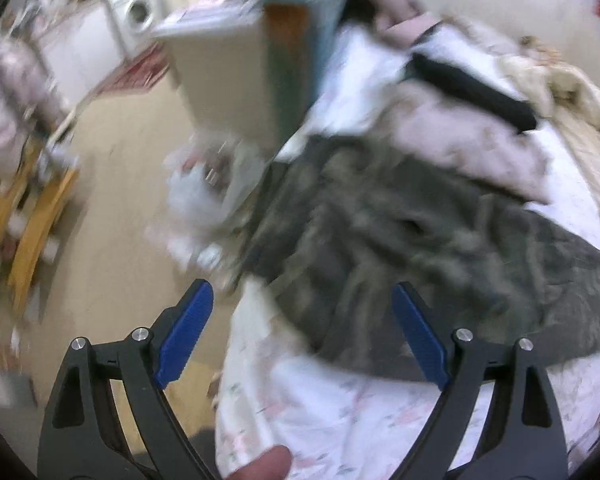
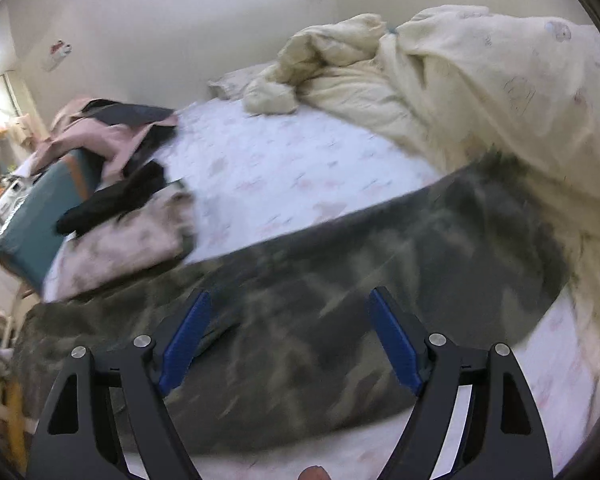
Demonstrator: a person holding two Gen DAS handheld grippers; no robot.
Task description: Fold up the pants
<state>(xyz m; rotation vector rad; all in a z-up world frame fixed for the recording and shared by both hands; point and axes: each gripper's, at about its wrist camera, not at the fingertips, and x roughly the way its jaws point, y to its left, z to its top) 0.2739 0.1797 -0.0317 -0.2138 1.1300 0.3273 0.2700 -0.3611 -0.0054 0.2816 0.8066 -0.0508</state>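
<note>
Pants: and here they are, the camouflage pants (image 2: 340, 280) stretched long across the bed (image 2: 268, 160), one end up against the duvet (image 2: 480, 92), the other running off toward the bed's near corner; in the left view the pants (image 1: 400, 232) lie rumpled, no neat crease to be seen
Left gripper: left gripper (image 1: 304, 332) hangs over the edge of the pants, fingers (image 1: 184, 332) wide apart, nothing between them
Right gripper: right gripper (image 2: 290, 336) is above the middle of the pants, fingers (image 2: 186, 340) spread well apart, cloth below them but not pinched
Progress: early going, I'd say; the pants look laid out lengthwise, maybe already doubled leg on leg, though the blur won't let me call it; the end-to-end folds look still to come
Left to do: by my reckoning, take hold of one end, carry it over to the other, flatten
Surface: white sheet with a faint pink print, soft and a bit wrinkled; the bed gives, so folds may slump
On the bed: a pink garment (image 2: 112, 136) and a black garment (image 2: 116, 196) piled beyond the pants, near the bed's far corner; duvet heaped by the wall
Room: pale bare wall (image 2: 180, 12) behind the bed; beside the bed a pale floor (image 1: 112, 184), a washing machine (image 1: 140, 12) far off, wooden things at the left edge, all smeared by motion
</note>
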